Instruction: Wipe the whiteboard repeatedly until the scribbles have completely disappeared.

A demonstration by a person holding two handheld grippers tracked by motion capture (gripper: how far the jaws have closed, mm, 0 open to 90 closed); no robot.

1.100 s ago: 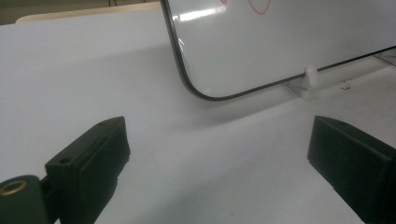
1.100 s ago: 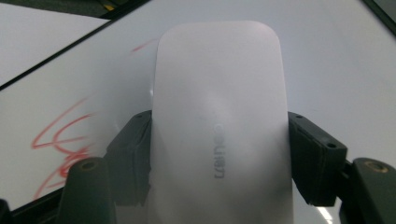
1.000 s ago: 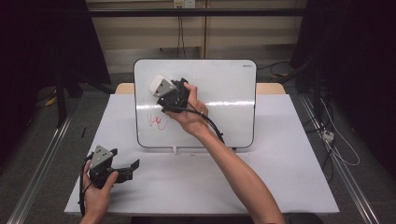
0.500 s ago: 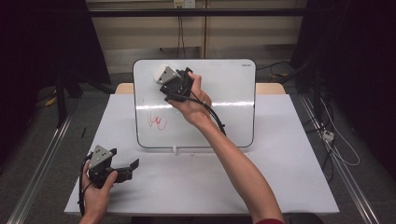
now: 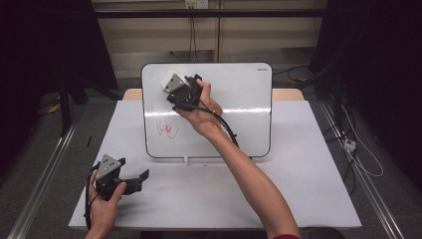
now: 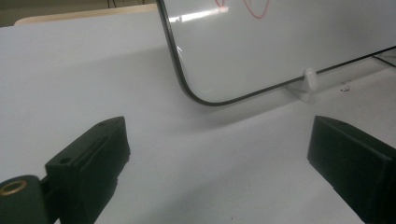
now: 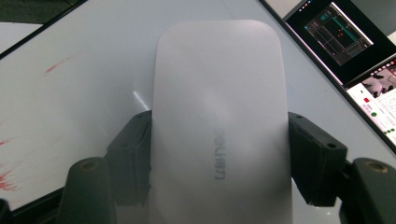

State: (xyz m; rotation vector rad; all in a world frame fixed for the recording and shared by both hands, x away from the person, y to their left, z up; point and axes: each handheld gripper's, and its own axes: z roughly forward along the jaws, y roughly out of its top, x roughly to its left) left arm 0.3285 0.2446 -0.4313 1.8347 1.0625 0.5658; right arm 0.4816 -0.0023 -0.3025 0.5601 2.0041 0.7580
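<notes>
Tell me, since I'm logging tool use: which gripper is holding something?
The right gripper, clamped on the white eraser at the whiteboard; the left gripper gapes open.

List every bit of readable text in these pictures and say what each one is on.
"deli": embossed grey brand mark on the white eraser clamped in the right tool, reading sideways.
Small dark mark at the whiteboard top right corner: too small to read.
Red scribble on the board: no legible letters.
Screens beyond the board: text too blurred.

The white eraser (image 7: 219, 135) bears the grey embossed brand "deli"; the whiteboard's (image 5: 239, 129) corner logo is unreadable.
</notes>
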